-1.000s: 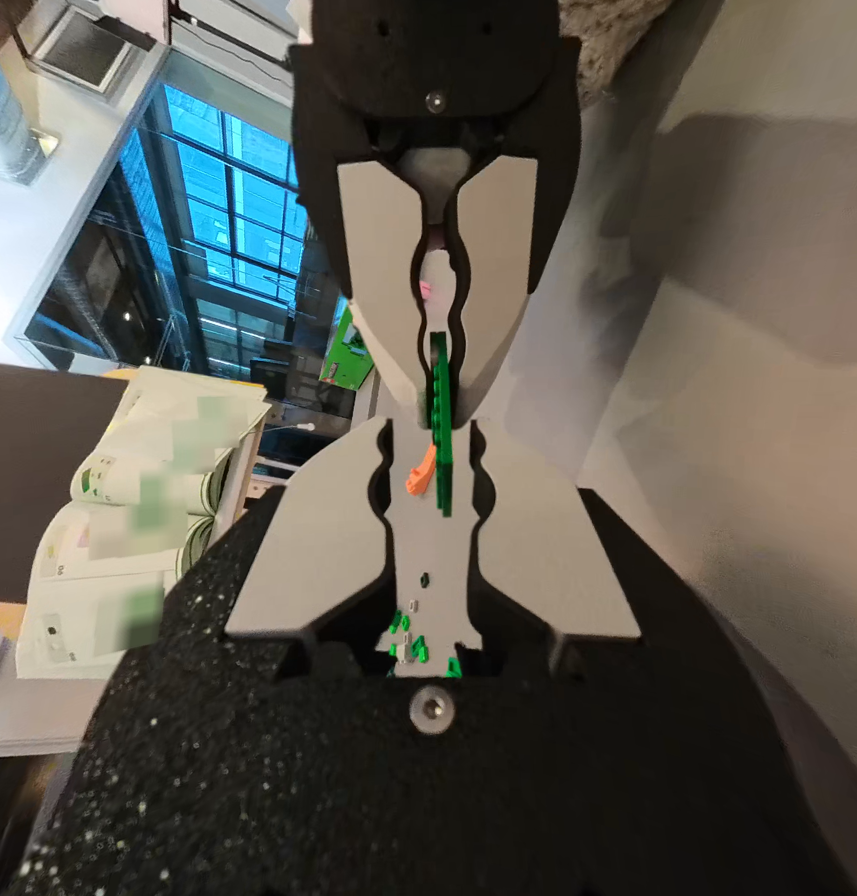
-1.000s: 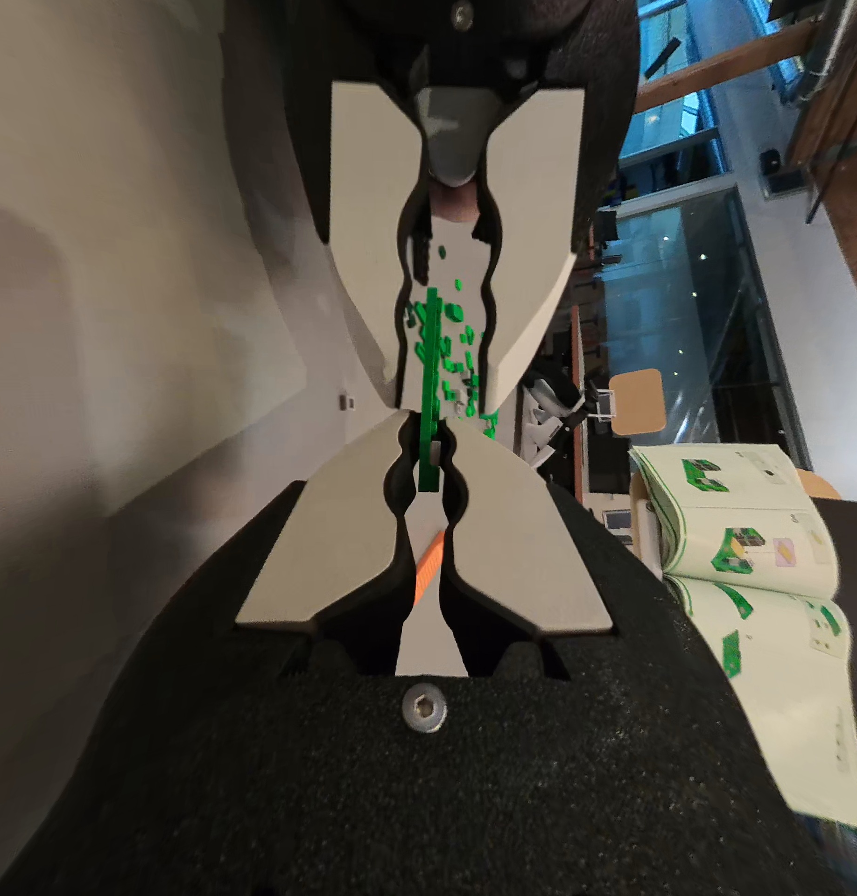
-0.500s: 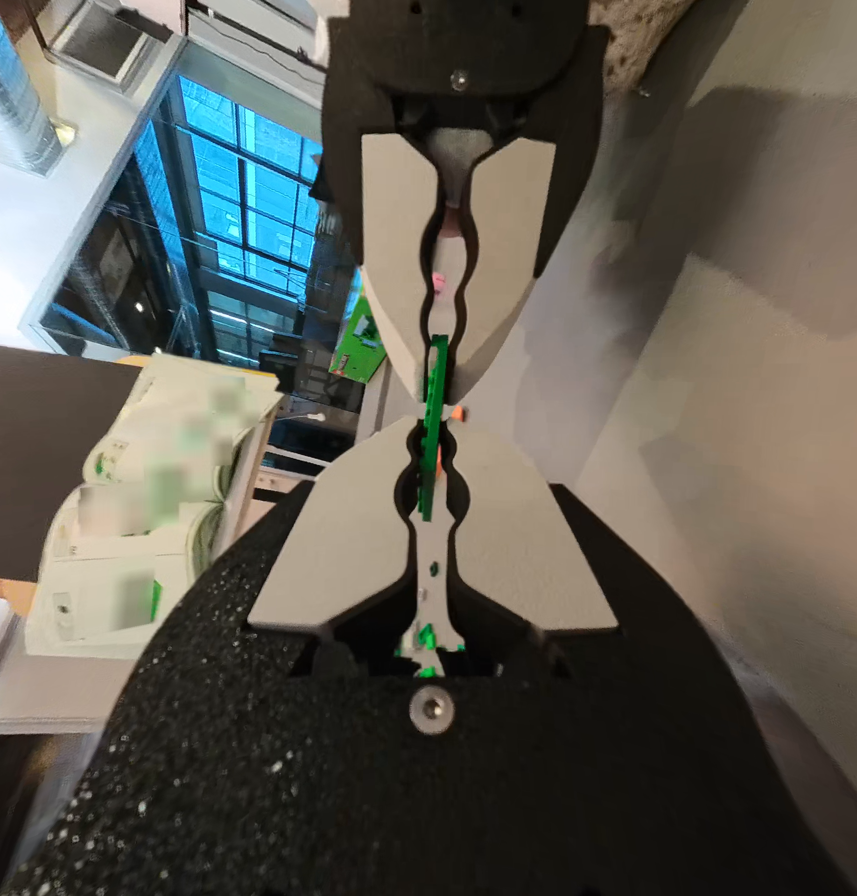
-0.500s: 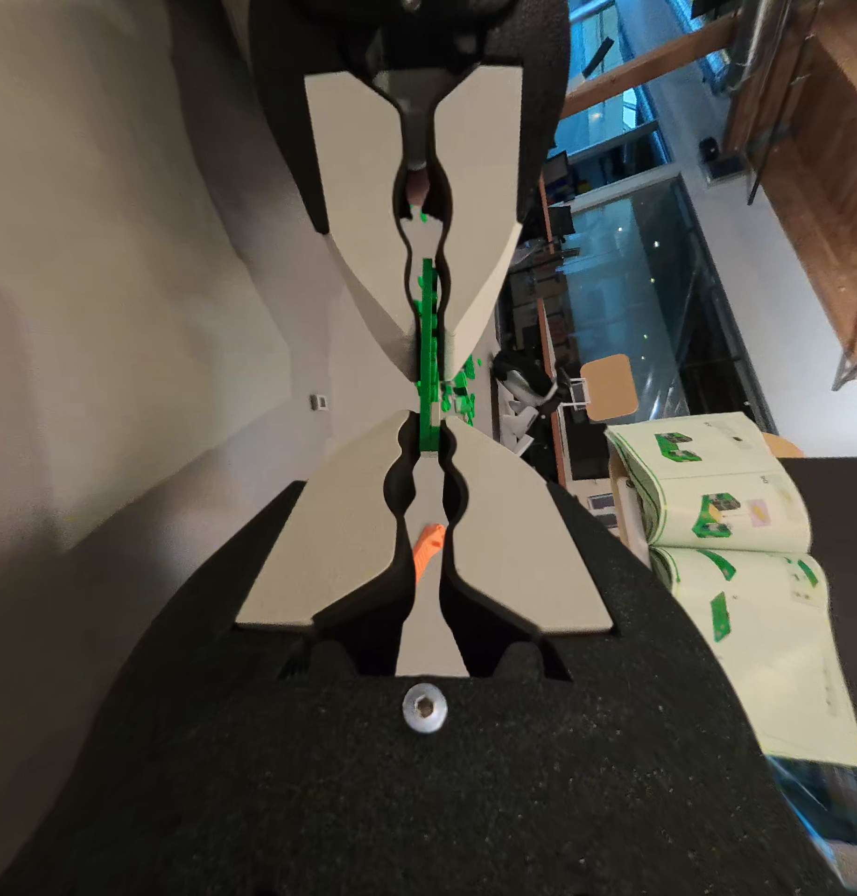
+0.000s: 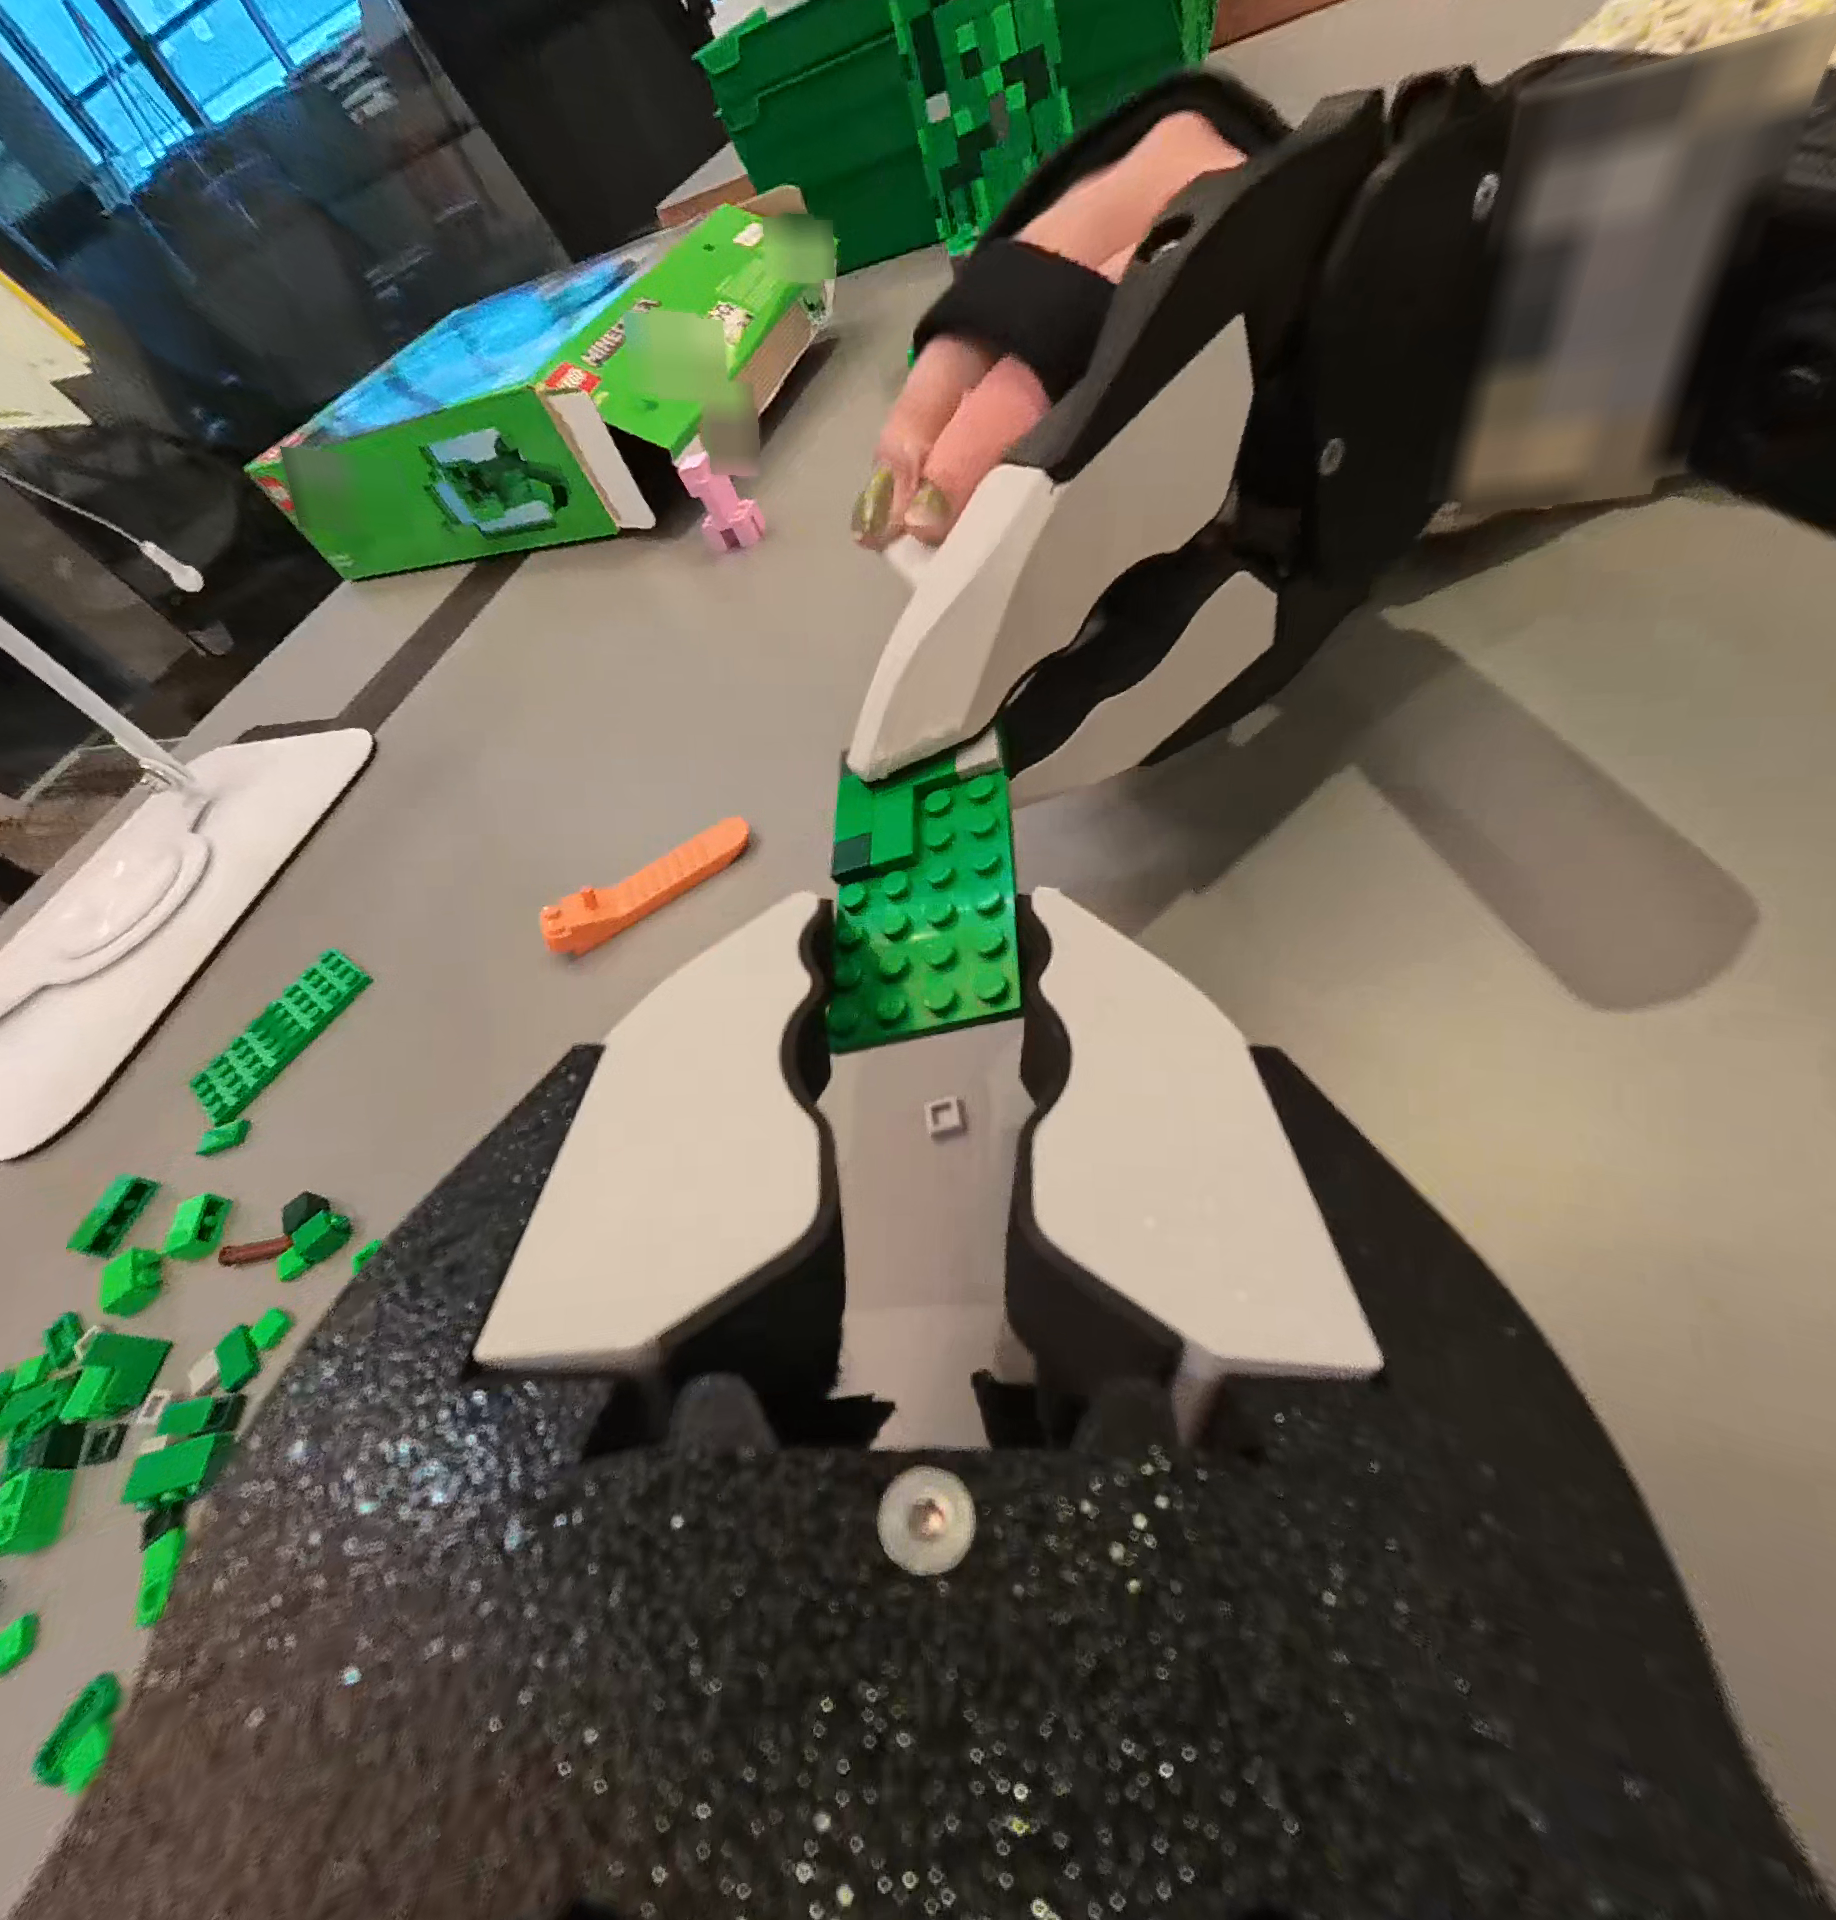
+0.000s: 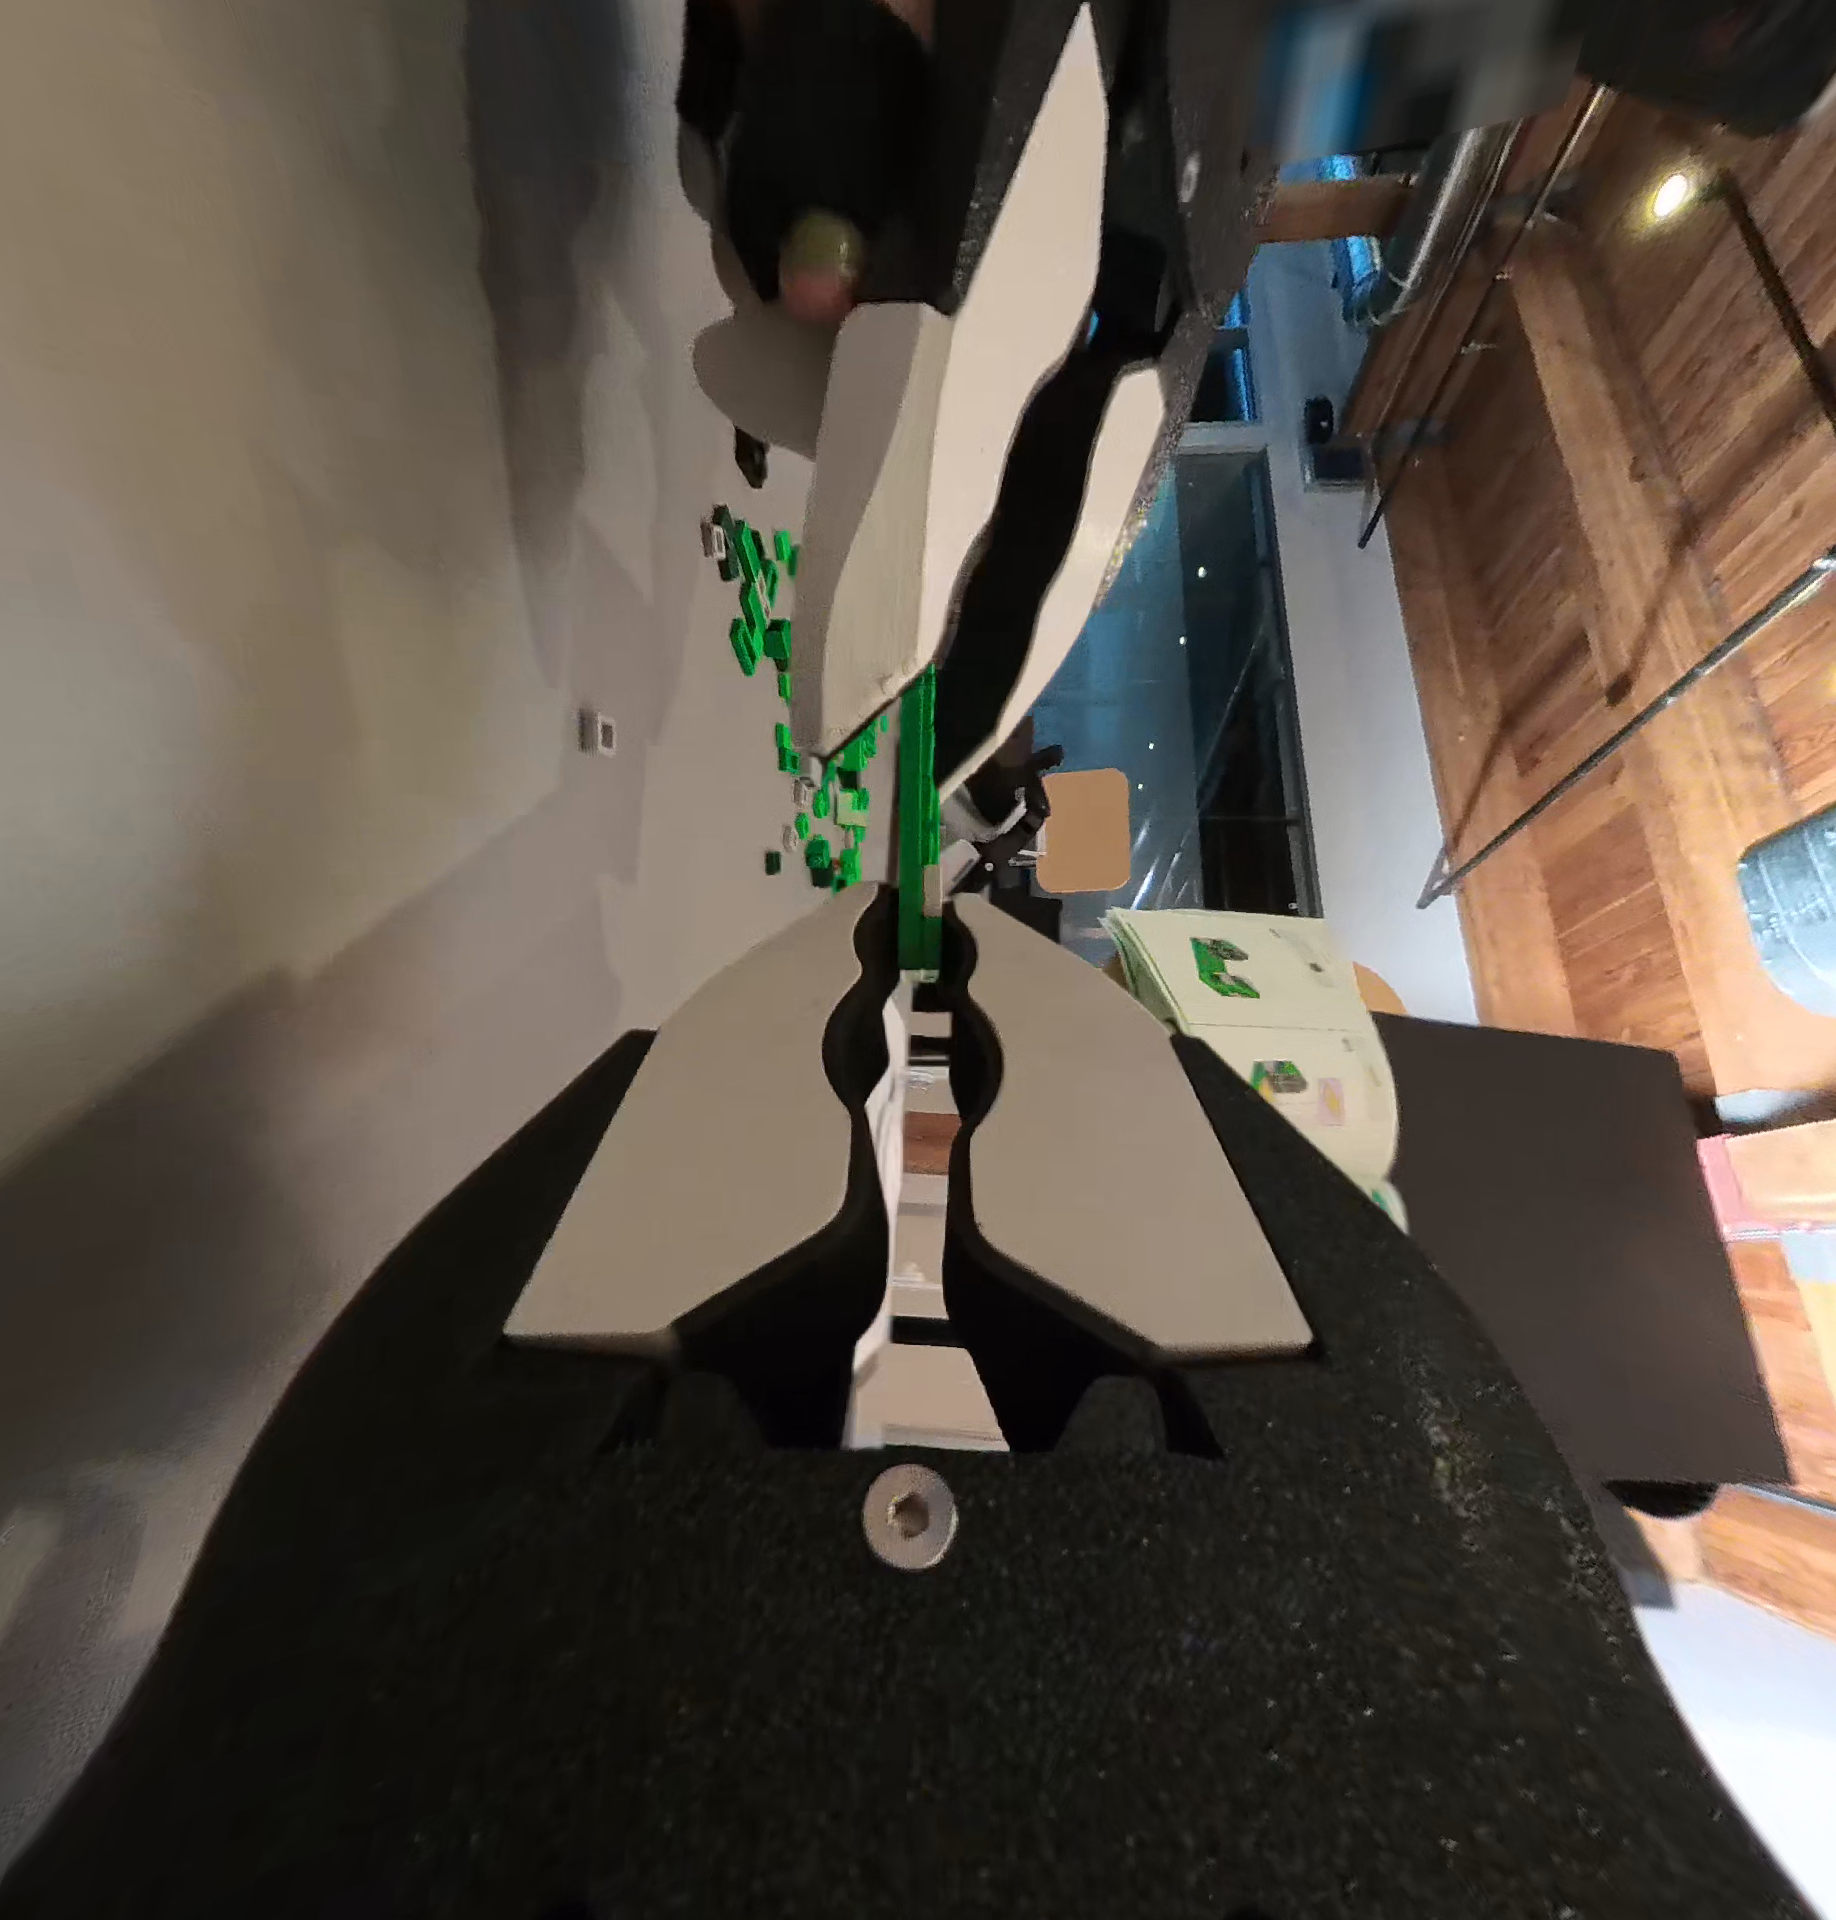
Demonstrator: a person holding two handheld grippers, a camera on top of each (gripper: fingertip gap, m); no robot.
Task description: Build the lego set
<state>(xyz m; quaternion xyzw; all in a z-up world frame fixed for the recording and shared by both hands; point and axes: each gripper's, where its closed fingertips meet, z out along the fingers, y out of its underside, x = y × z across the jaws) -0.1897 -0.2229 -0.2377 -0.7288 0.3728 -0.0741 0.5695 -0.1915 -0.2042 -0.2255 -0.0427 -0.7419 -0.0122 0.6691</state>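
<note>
A green studded plate [image 5: 929, 925] with a smaller green and dark green tile [image 5: 872, 831] on its far end is held above the grey table [image 5: 1465, 1091]. My left gripper [image 5: 924, 920] has the plate lying flat between its fingers, long edges against the pads. My right gripper [image 6: 914, 914] is shut on the plate, which it sees edge-on [image 6: 919, 810]. In the left wrist view the right gripper [image 5: 945, 769] comes in from the upper right and clamps the plate's far end from above and below, held by a person's hand [image 5: 955, 416].
An orange brick separator [image 5: 644, 894], a long green plate [image 5: 280, 1023], a small grey tile [image 5: 943, 1117] and several loose green pieces [image 5: 93, 1382] lie on the table. A green box [image 5: 478, 447], a pink figure [image 5: 727, 509], a white lamp base [image 5: 145, 914] and an open booklet [image 6: 1257, 997] stand farther off. My left and right fingertips are right by each other. Both grippers' tips are roughly 12 centimetres from the orange brick separator [image 5: 644, 894].
My left gripper has rolled about a quarter turn and widened: it held the plate edge-on, now the plate lies flat between its fingers. My right gripper keeps its grip.
</note>
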